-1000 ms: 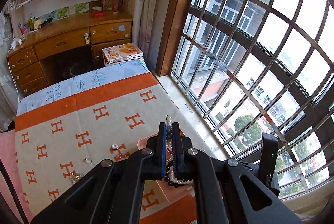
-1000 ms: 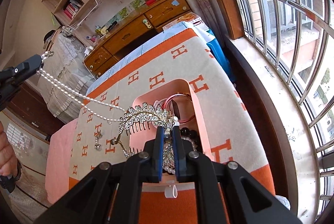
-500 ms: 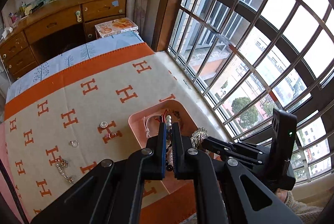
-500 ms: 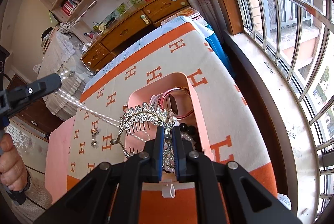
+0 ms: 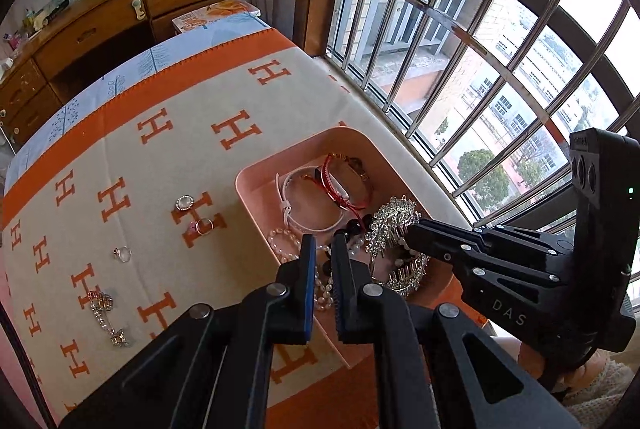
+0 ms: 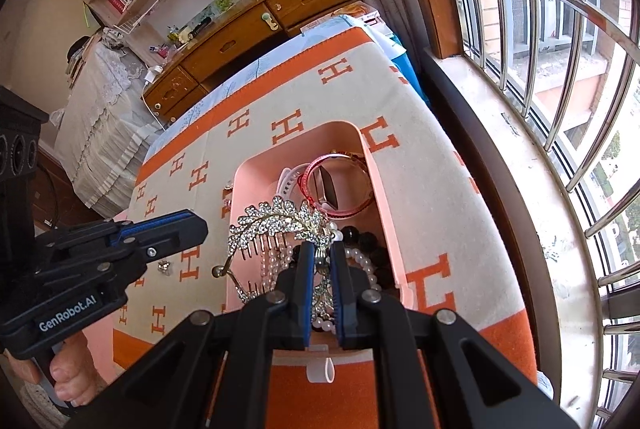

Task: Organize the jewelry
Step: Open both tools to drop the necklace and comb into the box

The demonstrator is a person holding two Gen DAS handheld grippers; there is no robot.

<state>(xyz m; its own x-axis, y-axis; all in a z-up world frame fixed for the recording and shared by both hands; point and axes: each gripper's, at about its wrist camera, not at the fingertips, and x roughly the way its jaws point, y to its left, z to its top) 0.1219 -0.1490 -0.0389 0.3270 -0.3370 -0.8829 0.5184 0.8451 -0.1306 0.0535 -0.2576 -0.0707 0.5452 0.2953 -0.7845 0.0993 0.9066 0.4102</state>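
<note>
Jewelry fills the shallow pink plastic tray [image 5: 256, 189] in the left wrist view, where the left gripper [image 5: 320, 249] hangs over the tray's near-left rim with its jaws nearly together; the white pearl strand [image 5: 322, 291] lies under the tips, and whether any bead is pinched cannot be told. At 3 o'clock the right gripper [image 5: 412, 229] touches the silver rhinestone leaf hair comb [image 5: 394, 217]. At 9 o'clock, on the cream-and-orange H-patterned blanket [image 5: 160, 157], loose silver rings [image 5: 204, 225] and a small chain [image 5: 105, 317] lie well apart with open cloth around them. In the right wrist view the right gripper [image 6: 320, 249] is clamped on the comb [image 6: 276, 217], held above the tray [image 6: 384, 205]. The left gripper [image 6: 196, 225] sits at 9 o'clock, just beside the tray's left edge. Barred window [image 6: 560, 29] runs close along 3 o'clock.
</note>
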